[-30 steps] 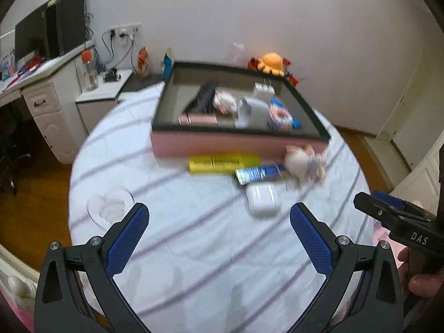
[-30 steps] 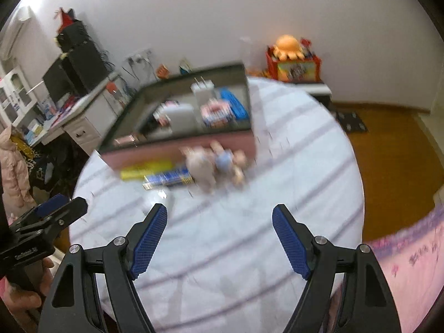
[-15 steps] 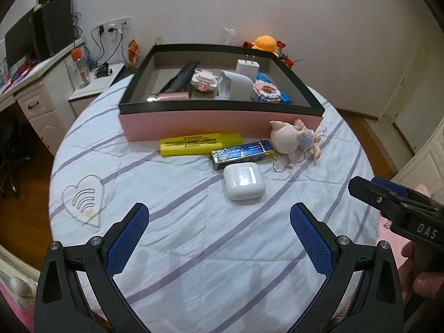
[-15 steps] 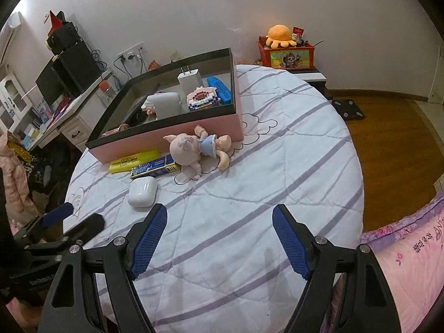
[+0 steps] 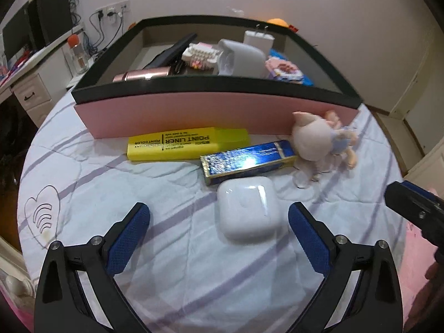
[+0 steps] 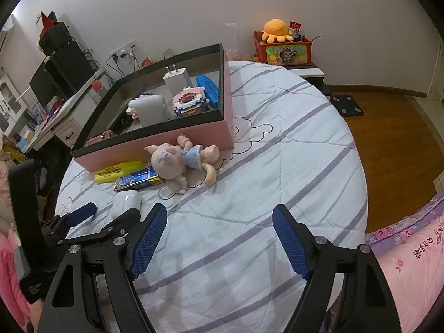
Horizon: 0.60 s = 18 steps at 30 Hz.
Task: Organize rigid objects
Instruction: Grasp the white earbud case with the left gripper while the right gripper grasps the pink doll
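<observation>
Left hand-held gripper [image 5: 219,226] wide open, holding nothing, angled down over white earbud case [image 5: 247,207]; case lies just ahead between blue pads, untouched. Right hand-held gripper [image 6: 219,237] also wide open, empty, over bare striped quilt [image 6: 277,172]. Beyond case: blue box [image 5: 247,161], yellow highlighter [image 5: 187,143], pig doll [image 5: 319,144], all along front wall of pink box [image 5: 216,111]. Charger [image 6: 177,79], other small items already inside.
</observation>
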{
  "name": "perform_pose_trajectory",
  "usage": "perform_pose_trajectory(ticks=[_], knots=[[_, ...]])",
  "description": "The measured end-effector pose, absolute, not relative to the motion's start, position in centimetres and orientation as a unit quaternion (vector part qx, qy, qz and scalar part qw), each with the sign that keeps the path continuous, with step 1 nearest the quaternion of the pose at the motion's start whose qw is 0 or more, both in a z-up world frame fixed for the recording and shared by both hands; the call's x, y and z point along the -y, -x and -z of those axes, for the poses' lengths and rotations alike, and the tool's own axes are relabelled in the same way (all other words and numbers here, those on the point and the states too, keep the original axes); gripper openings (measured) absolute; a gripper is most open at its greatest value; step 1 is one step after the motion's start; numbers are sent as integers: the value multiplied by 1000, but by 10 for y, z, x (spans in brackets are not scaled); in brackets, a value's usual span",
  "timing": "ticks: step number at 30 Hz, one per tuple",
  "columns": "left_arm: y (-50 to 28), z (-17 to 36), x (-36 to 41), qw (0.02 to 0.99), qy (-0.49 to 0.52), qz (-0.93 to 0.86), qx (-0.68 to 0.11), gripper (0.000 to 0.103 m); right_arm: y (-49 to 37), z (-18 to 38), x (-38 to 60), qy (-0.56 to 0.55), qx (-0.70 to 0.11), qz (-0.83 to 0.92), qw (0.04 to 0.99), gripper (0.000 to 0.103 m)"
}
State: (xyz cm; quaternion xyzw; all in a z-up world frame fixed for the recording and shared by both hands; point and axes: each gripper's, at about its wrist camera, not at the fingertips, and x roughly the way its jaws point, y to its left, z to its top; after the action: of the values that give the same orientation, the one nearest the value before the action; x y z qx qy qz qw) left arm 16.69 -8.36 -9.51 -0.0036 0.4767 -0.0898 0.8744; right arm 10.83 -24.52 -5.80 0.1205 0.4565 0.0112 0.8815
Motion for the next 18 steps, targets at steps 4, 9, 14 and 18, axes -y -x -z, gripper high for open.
perform_pose_trajectory(ticks=[4,9,14,18], knots=[[-169,98,82,883,-3,79,-462,91,-119,63,245,-119,-463,-12,878,80],[-171,96,72,888,1,78,-453,71,-133,69,239,-118,-467,-22,876,80],[-171,94,57,889,7,83,-450,48,-146,73,226,-112,-467,-38,876,80],[-169,92,46,887,26,96,-450,48,-157,77,218,-103,-464,-42,879,80]])
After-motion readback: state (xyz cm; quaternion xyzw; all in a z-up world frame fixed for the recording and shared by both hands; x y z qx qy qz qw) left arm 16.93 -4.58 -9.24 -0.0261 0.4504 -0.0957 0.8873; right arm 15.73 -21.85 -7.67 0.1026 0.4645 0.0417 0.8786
